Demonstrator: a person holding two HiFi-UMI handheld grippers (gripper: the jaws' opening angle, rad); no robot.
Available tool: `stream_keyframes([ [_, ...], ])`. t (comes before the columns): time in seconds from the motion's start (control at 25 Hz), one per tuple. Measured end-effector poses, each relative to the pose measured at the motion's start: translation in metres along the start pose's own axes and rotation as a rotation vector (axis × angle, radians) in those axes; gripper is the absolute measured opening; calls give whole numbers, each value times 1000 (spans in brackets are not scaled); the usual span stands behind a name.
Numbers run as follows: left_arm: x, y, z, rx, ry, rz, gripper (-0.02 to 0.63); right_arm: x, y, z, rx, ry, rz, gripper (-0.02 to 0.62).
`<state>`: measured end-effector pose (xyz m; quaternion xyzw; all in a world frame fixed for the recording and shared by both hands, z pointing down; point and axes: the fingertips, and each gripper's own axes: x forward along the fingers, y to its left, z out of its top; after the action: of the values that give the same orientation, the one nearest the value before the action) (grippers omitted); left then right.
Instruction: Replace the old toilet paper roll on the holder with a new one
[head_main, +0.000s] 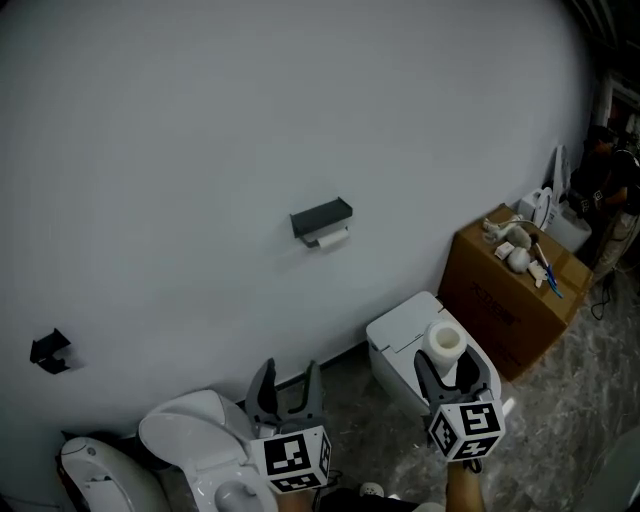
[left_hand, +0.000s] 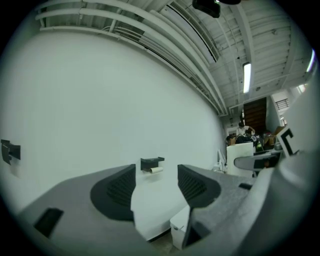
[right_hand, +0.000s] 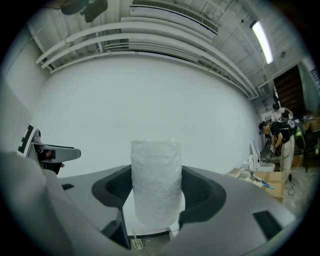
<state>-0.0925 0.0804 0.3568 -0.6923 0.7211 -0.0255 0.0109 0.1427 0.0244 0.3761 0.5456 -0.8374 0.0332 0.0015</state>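
The right gripper (head_main: 452, 372) is closed on the new toilet paper roll (right_hand: 155, 180). The roll stands up straight, below and to the right of the holder (head_main: 321, 216). The thin old roll (head_main: 331, 239) hangs just under the holder. The left gripper (head_main: 284, 383) is open and holds nothing, below the holder.

Holder (head_main: 321, 216): dark, box-shaped bracket fixed to the pale wall, level, just above centre of the head view.

Old toilet paper roll (head_main: 330, 238): white, thin, nearly spent; hangs horizontally directly under the holder, at its 5 o'clock, touching it.

New roll (head_main: 446, 345): white, full and thick, with a textured surface. It stands upright with the open core facing up, well apart from the holder at its 4 o'clock, and is clasped on both sides by the jaws of the right gripper (head_main: 448, 365).
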Motion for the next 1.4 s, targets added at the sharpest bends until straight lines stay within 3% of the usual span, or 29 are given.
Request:
stream_keyframes([
  [0.56,86,9,-9,14,17,21,245,83,-23,-8,10,14,19,304],
  [1.4,310,61,8,42,-14,-12,245,308,-47,18,-6,-8,15,304],
])
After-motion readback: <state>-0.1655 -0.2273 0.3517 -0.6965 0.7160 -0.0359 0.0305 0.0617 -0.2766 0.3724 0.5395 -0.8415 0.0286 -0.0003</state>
